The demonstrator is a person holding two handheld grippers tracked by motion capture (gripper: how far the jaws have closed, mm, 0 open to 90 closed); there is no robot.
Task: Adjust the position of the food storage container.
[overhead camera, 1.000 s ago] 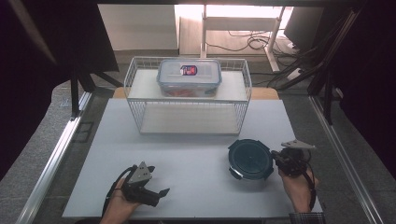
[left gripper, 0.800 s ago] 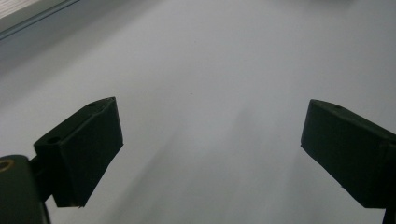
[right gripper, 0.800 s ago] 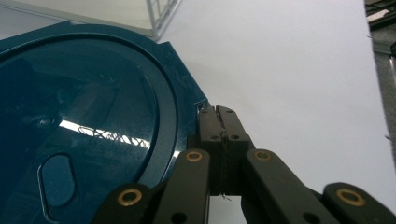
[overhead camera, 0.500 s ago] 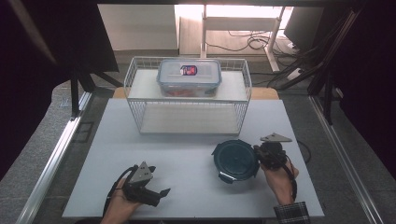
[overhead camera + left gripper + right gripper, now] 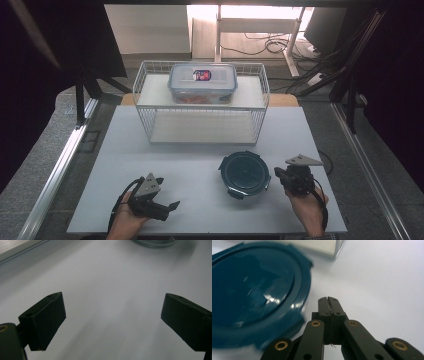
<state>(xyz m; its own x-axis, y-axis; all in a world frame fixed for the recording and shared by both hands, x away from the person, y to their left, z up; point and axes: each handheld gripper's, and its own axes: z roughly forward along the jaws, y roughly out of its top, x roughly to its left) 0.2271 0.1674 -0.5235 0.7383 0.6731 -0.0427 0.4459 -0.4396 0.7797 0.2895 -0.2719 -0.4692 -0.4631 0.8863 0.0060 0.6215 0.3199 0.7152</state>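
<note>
On the white table [image 5: 150, 150], toward its near right part, lies the round dark-teal lid [image 5: 244, 174], flat, top face up, with small tabs jutting from its rim. Being round, it has no long axis to speak of; one tab points toward the near edge and another toward the left, as the high view shows. Just to its right sits the right gripper [image 5: 278, 173], held in a hand [image 5: 307, 207] coming from the bottom edge, its tips aimed left at the lid's rim. Its jaws are pressed together with nothing between them; in the right gripper view the closed tips [image 5: 329, 299] stand just beside the lid [image 5: 254, 302], near its edge, and whether they touch it cannot be told. Near the table's front left corner the left gripper [image 5: 172, 206] rests in the other hand [image 5: 125, 222], well apart from the lid, pointing right. Its jaws stand wide apart over bare table in the left gripper view [image 5: 113, 322], and grip nothing. Behind the lid, at the far side of the table, stands a white wire rack [image 5: 200, 132], and on its top shelf rests a clear box [image 5: 202, 82] with its lid clipped on.
</note>
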